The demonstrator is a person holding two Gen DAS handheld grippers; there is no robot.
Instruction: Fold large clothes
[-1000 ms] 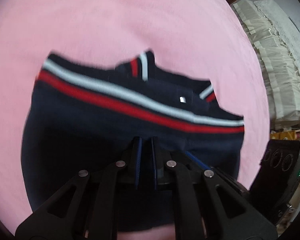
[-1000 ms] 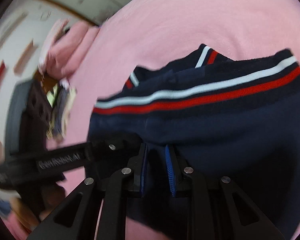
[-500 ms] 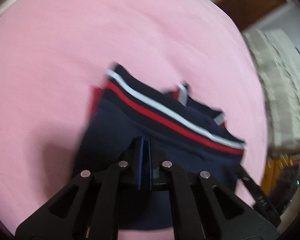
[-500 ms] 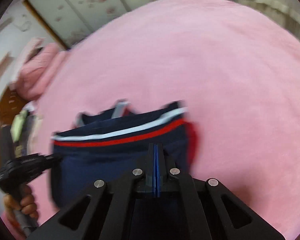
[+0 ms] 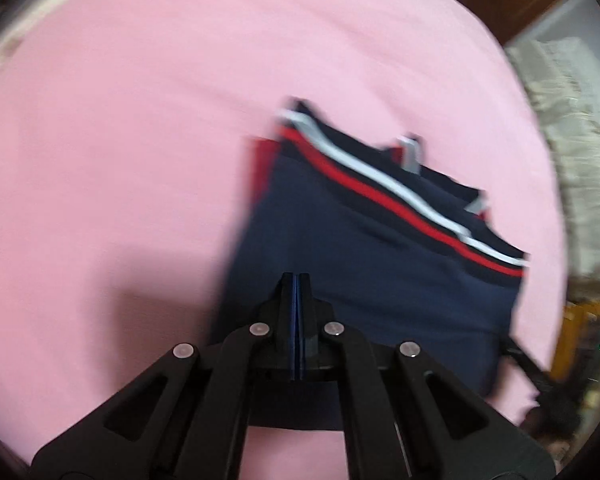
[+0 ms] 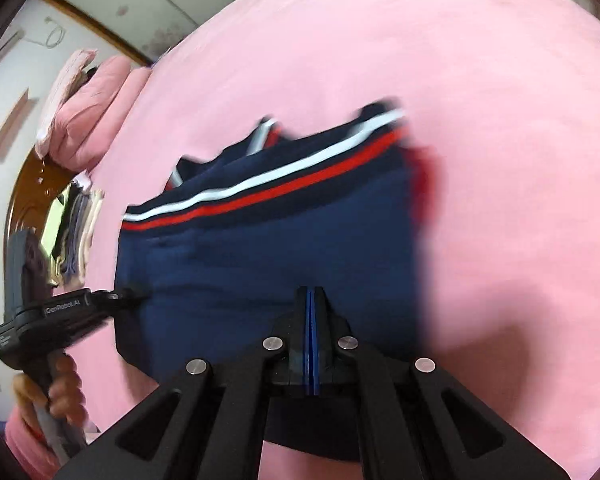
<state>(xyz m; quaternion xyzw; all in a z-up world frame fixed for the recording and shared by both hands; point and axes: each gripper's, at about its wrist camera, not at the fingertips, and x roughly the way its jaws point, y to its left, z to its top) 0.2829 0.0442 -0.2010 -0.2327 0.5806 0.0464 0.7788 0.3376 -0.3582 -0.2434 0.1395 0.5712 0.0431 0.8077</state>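
A navy garment (image 5: 364, 264) with a red and white stripe lies folded on the pink bed (image 5: 140, 140), its striped edge on the far side from both cameras. The left tongs (image 5: 297, 280) are pressed together over the garment's near edge; whether cloth is pinched between them cannot be told. The right tongs (image 6: 310, 294) are likewise closed at the near edge, blue pads meeting, and a grip on cloth cannot be confirmed. In the right wrist view the left tongs (image 6: 134, 294) touch the garment's (image 6: 260, 248) left side. Pink pillows (image 6: 96, 108) sit at the bed's (image 6: 480, 80) far corner. Both views are blurred.
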